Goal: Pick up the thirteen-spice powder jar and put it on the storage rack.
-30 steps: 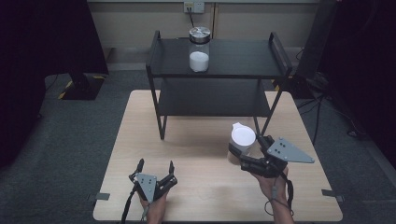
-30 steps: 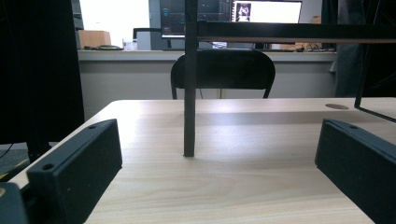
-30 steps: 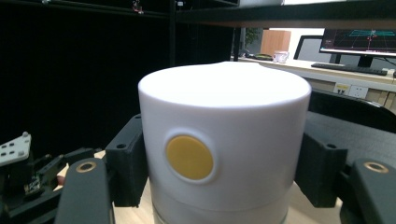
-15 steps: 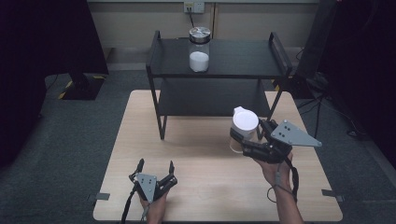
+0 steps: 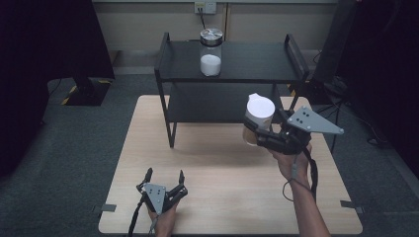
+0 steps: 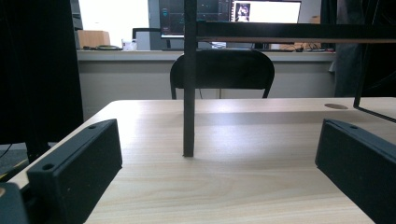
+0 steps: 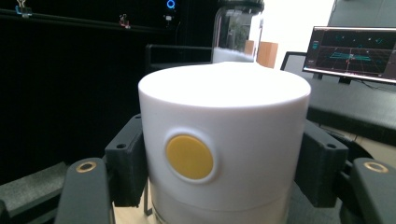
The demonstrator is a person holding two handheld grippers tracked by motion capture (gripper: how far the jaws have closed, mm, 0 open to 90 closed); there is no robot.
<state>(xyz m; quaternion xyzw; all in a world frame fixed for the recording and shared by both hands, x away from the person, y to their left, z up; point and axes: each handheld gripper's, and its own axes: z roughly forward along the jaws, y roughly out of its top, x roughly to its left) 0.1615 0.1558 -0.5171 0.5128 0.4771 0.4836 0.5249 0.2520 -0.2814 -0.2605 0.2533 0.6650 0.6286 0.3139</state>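
High view | right gripper (image 5: 257, 129) raised, clamping white-lidded jar (image 5: 259, 118) | left gripper (image 5: 164, 183) resting, fingers spread

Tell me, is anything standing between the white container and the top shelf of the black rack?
Only the glass jar stands on the top shelf, toward its left. The white container, clamped in the right hand-held gripper, has open shelf beside the jar.
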